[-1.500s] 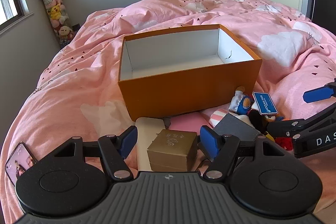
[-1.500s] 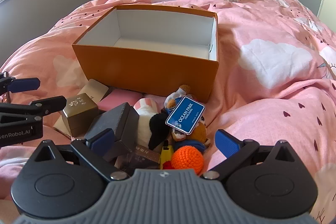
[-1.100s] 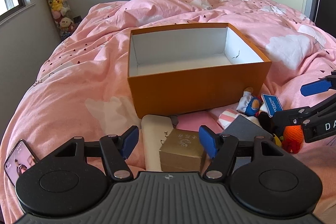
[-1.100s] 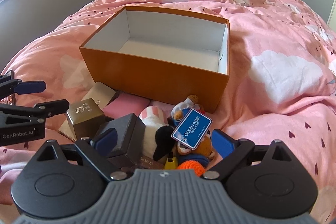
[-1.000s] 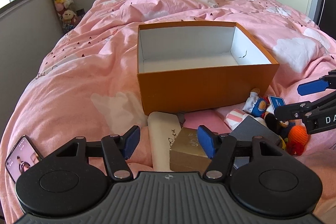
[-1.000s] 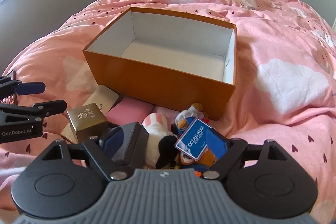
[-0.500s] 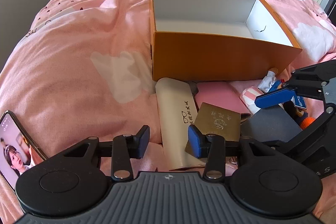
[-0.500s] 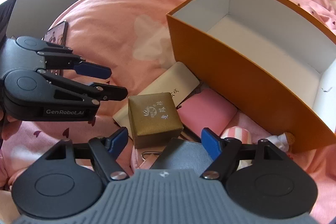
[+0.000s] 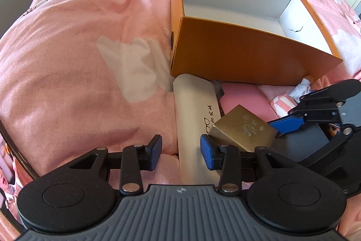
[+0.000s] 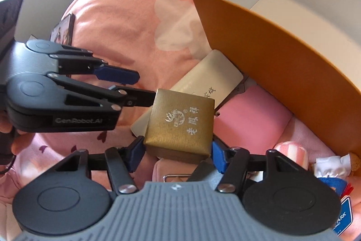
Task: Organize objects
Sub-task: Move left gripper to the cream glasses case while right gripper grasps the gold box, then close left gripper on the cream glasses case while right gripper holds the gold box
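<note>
While right gripper [image 10: 178, 156] closes round gold box [image 10: 180, 123], embossed lid w/ white characters; left gripper [image 9: 180, 151] closing, nothing gripped.

1. Left wrist view: looks steeply down along its fingers, close above the cream case [image 9: 194, 119], orange box [image 9: 237, 55] at upper right.
2. Right wrist view: angled down, very close over the gold box [image 10: 180, 123].
3. Shared: gold box [image 9: 243, 130], cream case [image 10: 209, 78], orange box [image 10: 282, 51], pink bedding [image 9: 79, 60].
</note>
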